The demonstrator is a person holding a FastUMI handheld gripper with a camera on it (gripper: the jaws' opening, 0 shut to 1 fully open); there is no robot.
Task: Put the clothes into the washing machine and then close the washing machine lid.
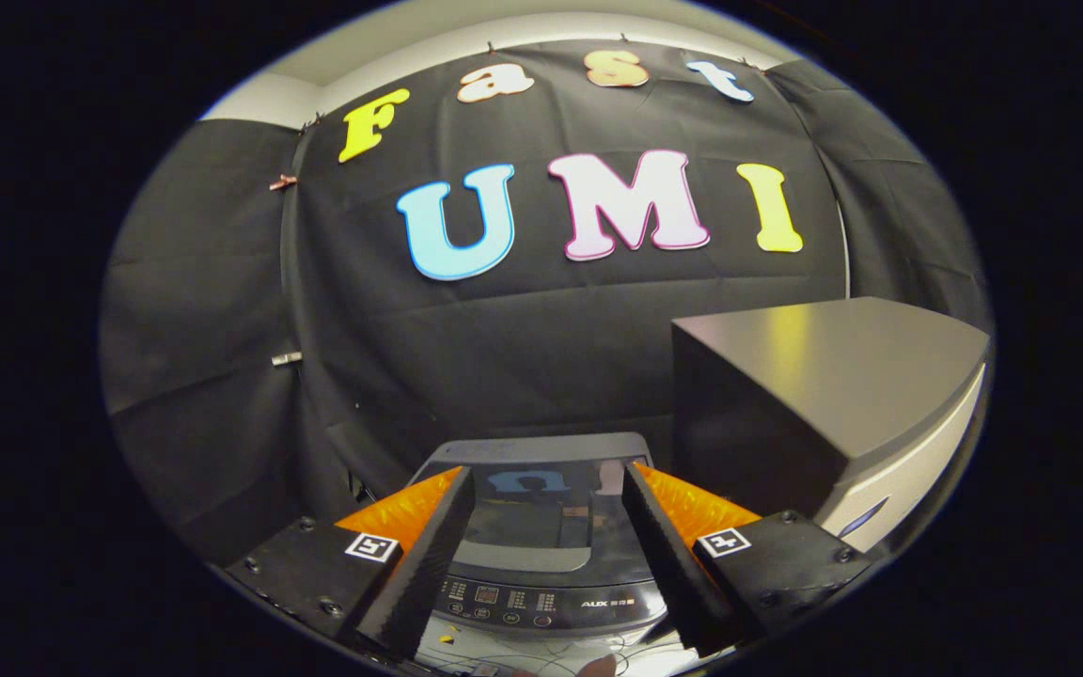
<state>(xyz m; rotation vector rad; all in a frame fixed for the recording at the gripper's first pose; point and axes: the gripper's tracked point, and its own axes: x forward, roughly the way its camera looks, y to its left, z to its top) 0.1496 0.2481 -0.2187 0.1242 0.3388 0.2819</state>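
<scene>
- Because the glass lid (541,512) lay flat over the washing machine (541,564), the closing step looked done, or the run had not begun; the frame could not settle which.
- No clothes were visible, and whether any lay under the lid could not be told.
- The tongs (546,512) stood apart and empty, one finger on either side of the lid.
- They hovered above the machine, aimed forward and slightly down, its control panel (527,602) between the fingers.
- A dark grey box (814,395) stood just beside the machine, on the tongs' right.
</scene>
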